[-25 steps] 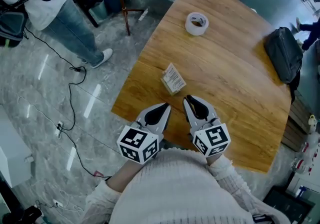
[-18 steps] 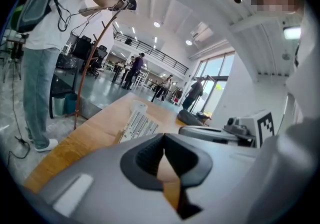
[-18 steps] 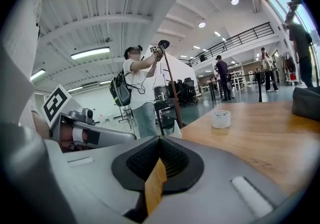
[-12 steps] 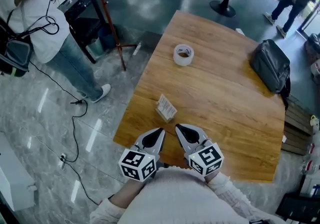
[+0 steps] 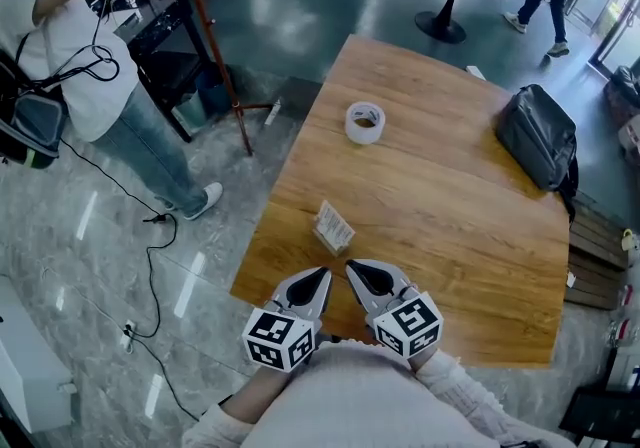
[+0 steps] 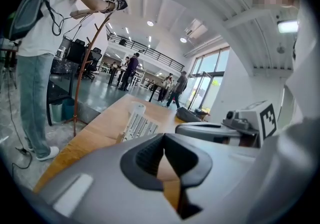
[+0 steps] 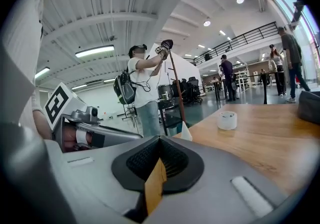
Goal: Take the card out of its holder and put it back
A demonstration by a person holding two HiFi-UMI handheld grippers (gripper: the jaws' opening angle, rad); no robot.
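Right now I am holding both grippers low over the near edge of the light brown wooden table [image 5: 460, 236], side by side and close together; the left gripper [image 5: 324, 274] is showing its jaws pressed together at the tips with nothing between them; only table wood is showing through the gap behind the pads. The right gripper [image 5: 351, 265] is sitting the same way: jaws closed, empty.

The small white printed card in its holder [image 5: 333, 227] is standing on the table just beyond both sets of tips, near the table's left edge and apart from both grippers; in the left gripper view it [image 6: 138, 126] is leaning back at a tilt. I cannot tell how deep the card is sitting in the holder.

Farther up the table a roll of clear tape [image 5: 365, 122] is lying flat, well apart from the card; a black soft bag [image 5: 537, 144] is resting near the right edge. A person in a white shirt and blue jeans [image 5: 75, 76] is standing on the grey floor to the left.
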